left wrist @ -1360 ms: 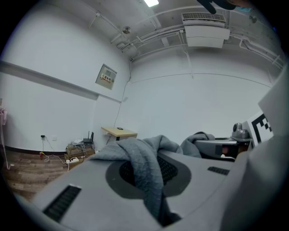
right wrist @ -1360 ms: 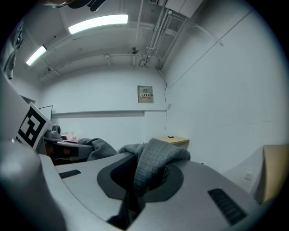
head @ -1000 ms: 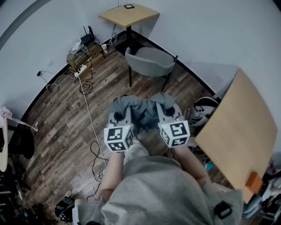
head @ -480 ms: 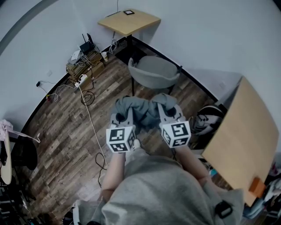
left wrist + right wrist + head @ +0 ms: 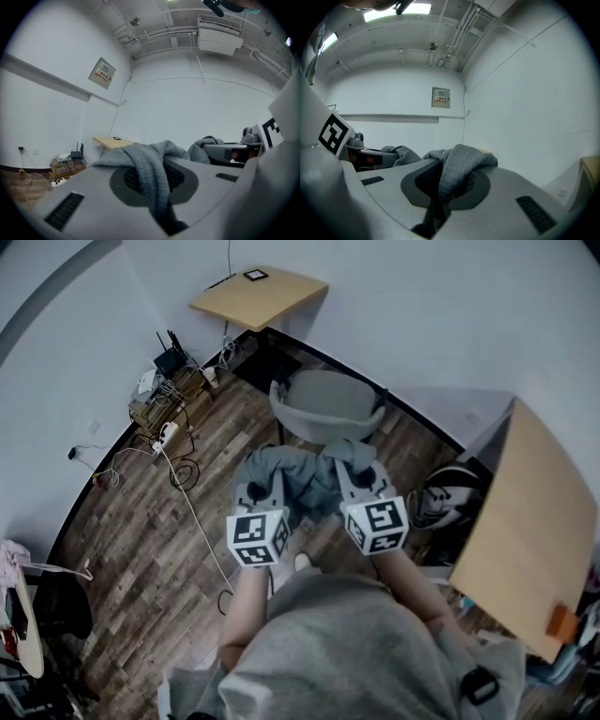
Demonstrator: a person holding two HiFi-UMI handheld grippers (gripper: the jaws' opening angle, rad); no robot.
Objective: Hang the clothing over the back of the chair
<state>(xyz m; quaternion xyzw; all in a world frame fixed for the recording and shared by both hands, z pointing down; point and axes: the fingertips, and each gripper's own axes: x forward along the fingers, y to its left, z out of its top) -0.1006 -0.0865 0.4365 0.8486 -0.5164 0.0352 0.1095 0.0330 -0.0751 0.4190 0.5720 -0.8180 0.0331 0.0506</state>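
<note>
Cable (image 5: 192, 512) is trailing across the wooden floor at the left, near the person's feet, and it could be snagging a shoe on the way to the chair. Beside it, the left gripper (image 5: 255, 491) is pinching a fold of the grey garment (image 5: 298, 472) between closed jaws. Only a narrow rope of fabric is sitting in that bite, so the garment's weight could be pulling it free. The grey garment is hanging bunched between both grippers, in the air just short of the grey chair (image 5: 328, 407) and not yet over its backrest. Bunched like this, it is risking a landing on the seat or a slide off the curved back. The right gripper (image 5: 362, 480) is likewise clamping cloth, jaws pressed together on a fold. An uneven release would be dragging everything sideways.
</note>
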